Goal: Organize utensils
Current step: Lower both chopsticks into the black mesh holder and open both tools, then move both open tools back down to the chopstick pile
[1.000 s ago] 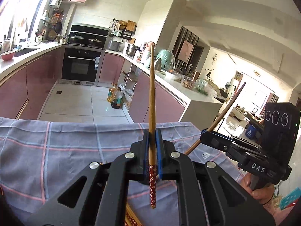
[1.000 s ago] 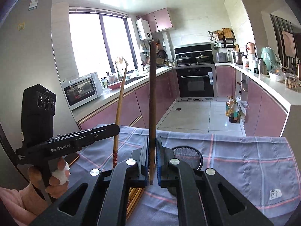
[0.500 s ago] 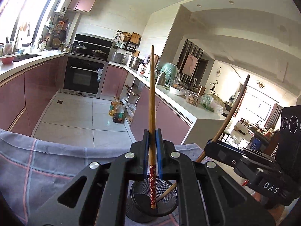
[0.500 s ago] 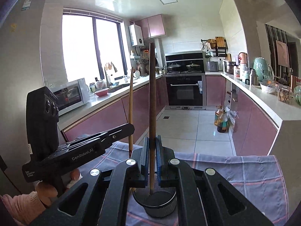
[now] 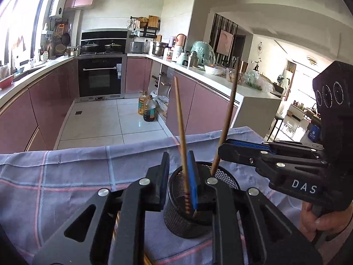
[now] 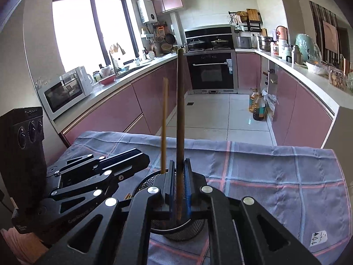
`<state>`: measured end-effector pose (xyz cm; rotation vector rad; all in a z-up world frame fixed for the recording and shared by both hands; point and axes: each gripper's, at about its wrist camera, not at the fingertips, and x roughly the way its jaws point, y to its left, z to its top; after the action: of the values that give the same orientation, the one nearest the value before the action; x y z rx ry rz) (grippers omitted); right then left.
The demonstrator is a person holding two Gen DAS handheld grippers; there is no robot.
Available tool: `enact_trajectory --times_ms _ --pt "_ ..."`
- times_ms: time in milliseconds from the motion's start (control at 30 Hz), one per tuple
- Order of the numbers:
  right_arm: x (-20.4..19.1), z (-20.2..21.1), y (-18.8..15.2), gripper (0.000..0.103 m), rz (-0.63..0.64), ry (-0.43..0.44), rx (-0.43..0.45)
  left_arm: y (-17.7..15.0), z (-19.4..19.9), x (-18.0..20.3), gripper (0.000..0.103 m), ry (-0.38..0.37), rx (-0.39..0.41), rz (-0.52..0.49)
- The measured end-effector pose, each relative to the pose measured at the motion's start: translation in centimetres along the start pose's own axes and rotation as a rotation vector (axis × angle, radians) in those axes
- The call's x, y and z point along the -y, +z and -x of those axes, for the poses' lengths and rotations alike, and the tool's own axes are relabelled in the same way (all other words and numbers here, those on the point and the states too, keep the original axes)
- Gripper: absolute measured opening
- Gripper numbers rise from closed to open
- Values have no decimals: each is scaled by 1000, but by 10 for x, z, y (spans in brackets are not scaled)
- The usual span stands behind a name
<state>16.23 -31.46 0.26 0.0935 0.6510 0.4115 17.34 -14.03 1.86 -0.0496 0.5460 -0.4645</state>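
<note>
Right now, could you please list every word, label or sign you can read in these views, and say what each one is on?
"DAS": white letters on the side of the right tool, seen from the left wrist.
"GenRobot.AI": faint lettering on the side of the left tool, seen from the right wrist; only partly legible.
White tag on the checked cloth: symbols too small to read.
Oven stickers: too small.

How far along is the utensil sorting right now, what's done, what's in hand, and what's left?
Done: nothing sits in the black mesh holder unaided yet. In hand: the left gripper is opening, its light chopstick with the patterned end dipping into the holder; the right gripper is shut on the dark chopstick, whose lower end is also in the holder. Left: release both, then the gold-coloured utensils lying on the checked cloth.
</note>
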Motion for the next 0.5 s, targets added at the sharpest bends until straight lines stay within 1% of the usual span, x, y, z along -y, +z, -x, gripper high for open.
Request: enact_trajectory --times_ms 33,67,100,133,233,267,367,467,500 --pt "0 1 -1 10 -1 -2 6 -2 4 -3 22 -1 5 4" --pt "-1 3 -1 17 -1 -7 16 -9 10 -7 24 -2 10 10" --pt "-1 6 -2 28 -2 -14 26 -10 15 -9 27 -3 13 19" --pt "-2 8 -2 33 -2 -16 32 -11 19 -13 27 0 18 31" --pt "-3 11 -4 33 -1 -14 39 -16 37 -23 30 5 36 62" --pt "-5 14 -6 33 2 -18 44 -19 43 -28 34 11 40 68" --pt "-16 26 -13 34 31 5 59 -27 60 -39 39 29 35 71" --pt "-34 40 -25 43 84 59 63 -40 73 -50 44 55 7 67" --pt "-42 43 -31 44 108 75 56 -45 77 -54 46 61 -7 63"
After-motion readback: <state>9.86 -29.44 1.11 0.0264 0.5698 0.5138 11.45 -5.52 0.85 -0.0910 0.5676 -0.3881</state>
